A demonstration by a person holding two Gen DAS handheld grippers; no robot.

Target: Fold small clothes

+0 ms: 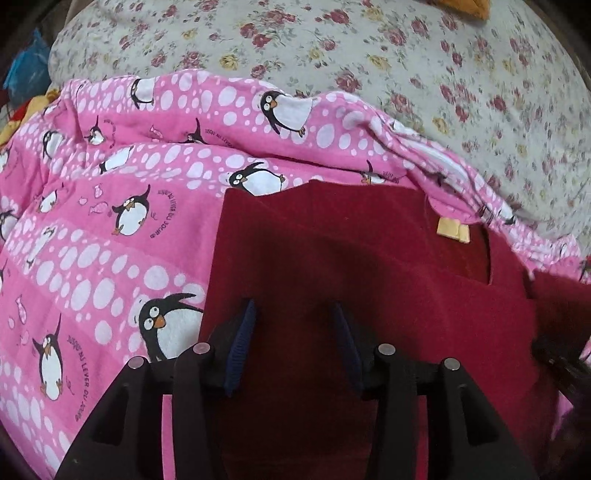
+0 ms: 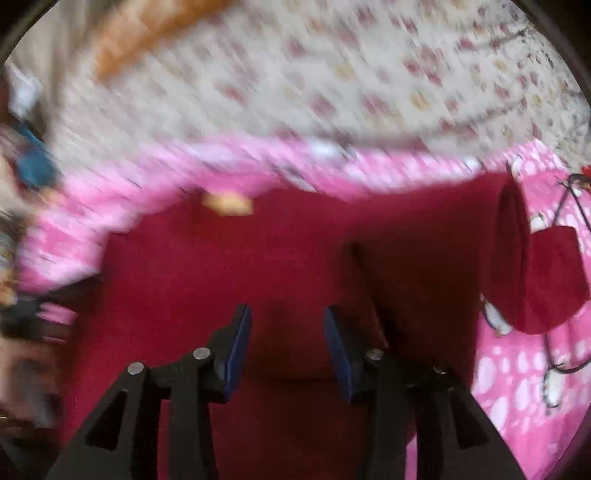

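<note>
Your left claw [image 1: 293, 314] is spread wide, both blue-padded fingers [image 1: 242, 343] hanging over the dark red fleece garment [image 1: 332, 258] with nothing pinched between them. Same story for your right claw [image 2: 288, 321]: fingers apart, hovering over that same red garment [image 2: 258, 258] and gripping nothing. The right wrist view is badly smeared by motion blur, so take its details loosely.

The garment lies spread on a pink blanket printed with white dots and cartoon penguins [image 1: 110, 221], which itself sits on a bed covered in a pale sheet with a rose print [image 1: 406, 74]. In the left view you can see a small yellow label [image 1: 452, 230] near the garment's far edge, next to a dark opening that looks like the neckline. In the right view one part of the red fabric, maybe a sleeve, is curled up on the right side [image 2: 517, 251], and a thin dark wire-like thing [image 2: 565, 280] lies across the pink blanket [image 2: 517, 387] just beside it; can't tell what it is.

Around the edges: an orange fabric item [image 1: 465, 9] at the far side of the bed, and a jumble of blue and yellow stuff [image 1: 26, 74] off the left edge. The blanket is bunched into ridges along its far edge, right behind the garment.
</note>
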